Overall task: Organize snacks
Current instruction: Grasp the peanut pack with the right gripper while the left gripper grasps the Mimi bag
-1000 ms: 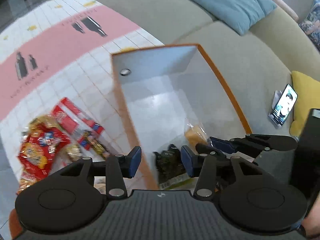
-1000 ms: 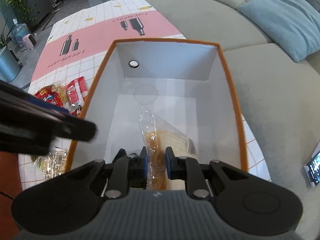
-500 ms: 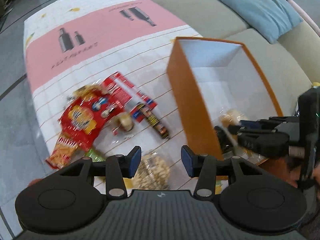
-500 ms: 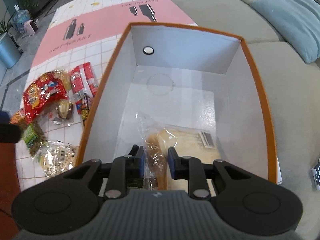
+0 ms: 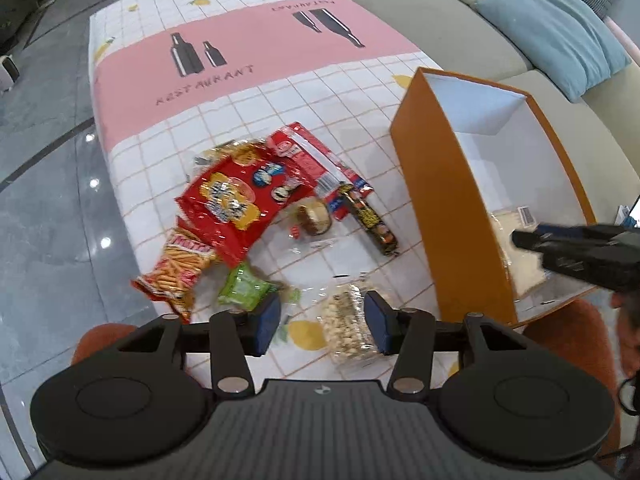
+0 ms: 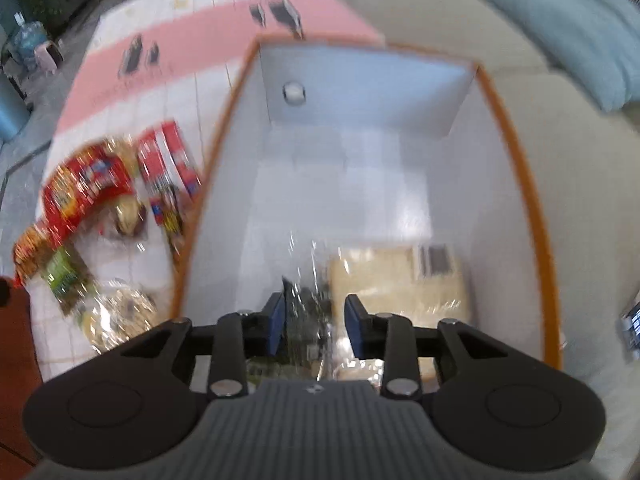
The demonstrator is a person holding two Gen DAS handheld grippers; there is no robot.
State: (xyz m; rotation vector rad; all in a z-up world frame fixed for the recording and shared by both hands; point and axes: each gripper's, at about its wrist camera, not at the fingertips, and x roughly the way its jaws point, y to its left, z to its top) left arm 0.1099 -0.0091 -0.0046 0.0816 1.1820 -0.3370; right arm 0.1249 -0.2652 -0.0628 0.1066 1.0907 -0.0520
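An orange box (image 5: 448, 216) with a white inside (image 6: 360, 184) stands on the table's right side. Clear-wrapped pale snacks (image 6: 396, 280) lie in its near end. My right gripper (image 6: 314, 324) is open over them, a crinkled clear wrapper (image 6: 308, 304) between its pads; the view is blurred. It also shows in the left wrist view (image 5: 576, 248), over the box. My left gripper (image 5: 322, 322) is open and empty above a clear bag of nuts (image 5: 348, 328). A red chip bag (image 5: 236, 200), an orange stick-snack bag (image 5: 180, 272), a green packet (image 5: 244, 288) and a dark bar (image 5: 372, 220) lie left of the box.
The table has a white-checked cloth with a pink band (image 5: 240, 52). A grey sofa (image 5: 440, 12) with a blue cushion (image 5: 556, 36) runs behind and to the right. A phone (image 6: 634, 320) lies on the sofa. Orange-brown stools (image 5: 576, 344) stand at the near table edge.
My left gripper has swung left, from over the box to over the loose snacks on the cloth. My right gripper has opened and let go of the clear-wrapped snack inside the box.
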